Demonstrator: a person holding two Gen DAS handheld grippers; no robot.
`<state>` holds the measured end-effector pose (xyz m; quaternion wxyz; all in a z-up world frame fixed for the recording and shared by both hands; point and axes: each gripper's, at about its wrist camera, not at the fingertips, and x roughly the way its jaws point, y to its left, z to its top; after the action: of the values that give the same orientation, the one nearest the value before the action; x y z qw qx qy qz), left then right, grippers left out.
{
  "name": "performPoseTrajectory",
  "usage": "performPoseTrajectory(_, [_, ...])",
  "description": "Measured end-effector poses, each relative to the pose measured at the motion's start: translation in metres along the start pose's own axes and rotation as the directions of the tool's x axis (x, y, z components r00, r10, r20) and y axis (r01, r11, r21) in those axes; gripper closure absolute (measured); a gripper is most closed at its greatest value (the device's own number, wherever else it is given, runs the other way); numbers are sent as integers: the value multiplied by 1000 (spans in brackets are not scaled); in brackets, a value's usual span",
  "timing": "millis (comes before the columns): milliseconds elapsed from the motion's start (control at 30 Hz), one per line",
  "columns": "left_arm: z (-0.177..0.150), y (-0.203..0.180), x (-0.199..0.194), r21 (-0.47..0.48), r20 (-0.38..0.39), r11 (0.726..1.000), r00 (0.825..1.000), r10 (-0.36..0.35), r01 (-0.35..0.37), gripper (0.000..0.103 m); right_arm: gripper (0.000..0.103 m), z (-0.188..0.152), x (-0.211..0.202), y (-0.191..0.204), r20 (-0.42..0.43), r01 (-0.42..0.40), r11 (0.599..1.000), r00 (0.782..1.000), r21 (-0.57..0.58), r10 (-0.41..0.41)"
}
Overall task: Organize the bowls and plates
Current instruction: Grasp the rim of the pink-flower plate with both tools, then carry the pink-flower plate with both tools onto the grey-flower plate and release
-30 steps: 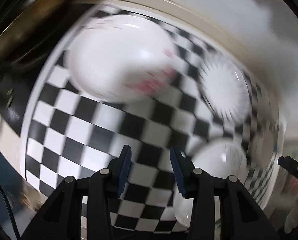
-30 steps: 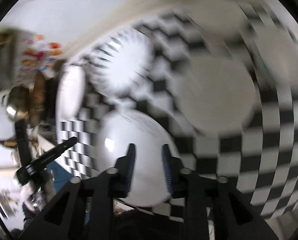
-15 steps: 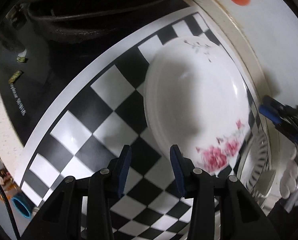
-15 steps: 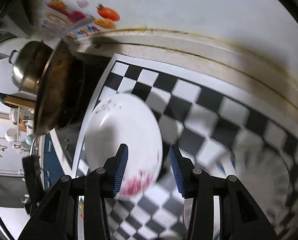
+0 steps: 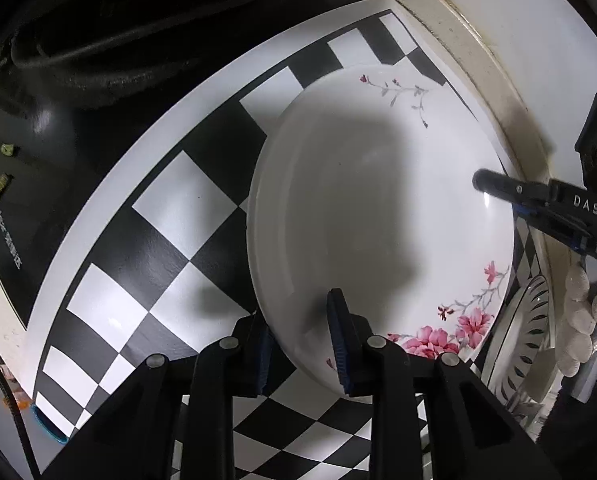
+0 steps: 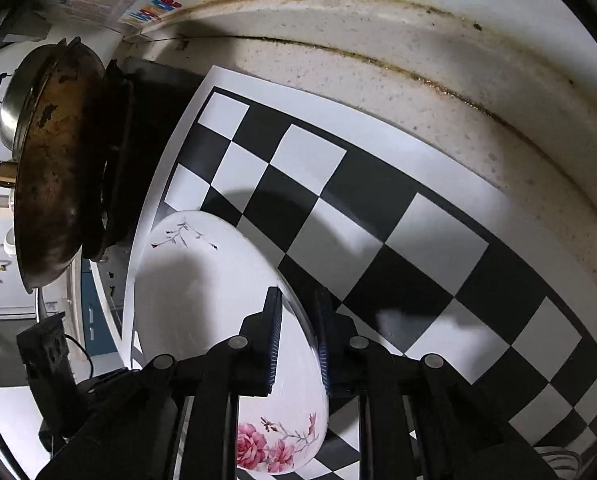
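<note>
The tabletop (image 6: 438,92), a speckled pale stone surface stained along its back seam, runs across the upper part of the right wrist view. On it lies a black-and-white chequered mat (image 5: 170,216) that fills the middle of both views. At the left edge of the right wrist view a dark, worn wok (image 6: 54,168) sits on a black stove (image 5: 58,128), just beside the mat's border.

The white plate with pink flowers (image 5: 378,208) rests on the mat — in the left wrist view it takes up the centre and right, and in the right wrist view it lies at lower left. A ribbed glass dish (image 5: 526,340) shows at the lower right of the left wrist view, just beside the plate's flowered edge.

The left hand-held gripper (image 5: 302,344) has just been closing and is clamped on the plate's near rim, one blue pad over the inside of the plate and the other under its outer edge. The right hand-held gripper (image 6: 298,336) has also just been closing, and its pads pinch the opposite rim — seen from the left wrist view, it reaches in from the right edge (image 5: 538,208). A white-gloved hand (image 5: 578,320) shows beneath it at the right edge.
</note>
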<state>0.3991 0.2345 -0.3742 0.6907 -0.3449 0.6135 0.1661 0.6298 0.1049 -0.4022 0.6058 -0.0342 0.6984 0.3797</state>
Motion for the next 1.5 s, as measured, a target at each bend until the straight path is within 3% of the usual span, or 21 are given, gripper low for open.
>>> performPoseTrajectory(300, [-20, -27, -36, 105, 55, 994, 998, -4, -2, 79, 91, -39, -29, 1, 42, 33, 999, 999, -3, -33])
performPoseTrajectory(533, [-50, -57, -67, 247, 54, 968, 997, -46, 32, 80, 91, -106, -94, -9, 152, 18, 997, 988, 69, -29])
performPoseTrajectory(767, [-87, -96, -86, 422, 26, 904, 996, -84, 65, 80, 91, -208, -151, -21, 254, 25, 983, 965, 182, -71])
performPoseTrajectory(1000, [-131, -138, -89, 571, -12, 816, 995, -99, 88, 80, 91, -326, -179, -42, 329, -7, 944, 938, 330, -108])
performPoseTrajectory(1167, [-162, -153, -73, 646, -48, 759, 996, -72, 86, 80, 91, -392, -179, -54, 363, -34, 913, 923, 407, -127])
performPoseTrajectory(1367, [-188, -157, -42, 698, -93, 714, 996, 0, 66, 80, 91, -453, -154, -67, 370, -75, 863, 919, 500, -134])
performPoseTrajectory(1500, [-198, -151, -26, 703, -127, 709, 991, 36, 64, 79, 91, -472, -139, -69, 357, -82, 847, 925, 526, -132])
